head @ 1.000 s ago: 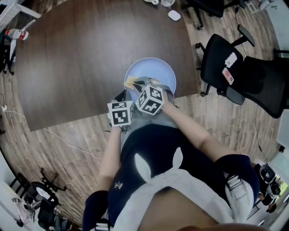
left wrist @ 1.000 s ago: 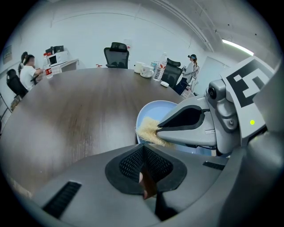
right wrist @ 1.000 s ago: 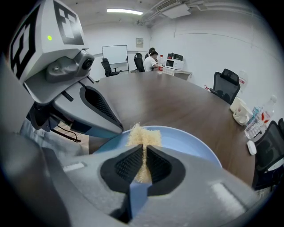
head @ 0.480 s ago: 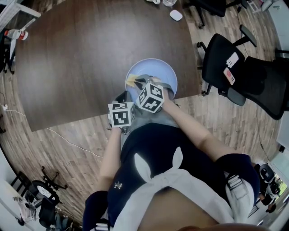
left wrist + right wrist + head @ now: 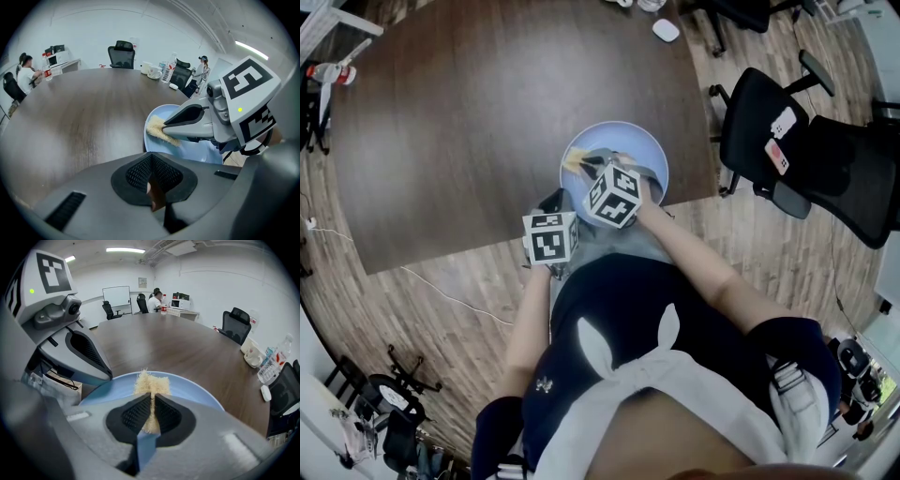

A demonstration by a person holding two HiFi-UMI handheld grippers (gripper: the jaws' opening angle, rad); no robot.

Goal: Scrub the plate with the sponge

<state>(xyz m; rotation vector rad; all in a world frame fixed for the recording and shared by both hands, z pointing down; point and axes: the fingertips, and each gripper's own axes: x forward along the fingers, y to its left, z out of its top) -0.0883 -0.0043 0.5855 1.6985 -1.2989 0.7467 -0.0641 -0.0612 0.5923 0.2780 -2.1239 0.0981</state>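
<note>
A light blue plate (image 5: 643, 150) (image 5: 197, 151) (image 5: 199, 391) lies on the brown table (image 5: 469, 122), close to its near edge. My right gripper (image 5: 582, 167) (image 5: 152, 405) (image 5: 165, 125) is shut on a tan fibrous sponge (image 5: 574, 161) (image 5: 158, 131) (image 5: 151, 382), which rests on the plate's left part. My left gripper (image 5: 560, 202) (image 5: 152, 182) (image 5: 109, 375) has its jaws shut with only brown table showing in the slit. Its tips stand at the plate's near-left rim; whether they touch it I cannot tell.
Black office chairs (image 5: 787, 141) stand off the table's right edge. A small white object (image 5: 666, 31) and cups and bottles (image 5: 157, 71) sit at the far side. A bottle (image 5: 333, 70) lies far left. A person (image 5: 26, 74) sits at the distant end.
My right gripper and the sponge have slid a little farther away across the plate. The left gripper has stayed in place.
</note>
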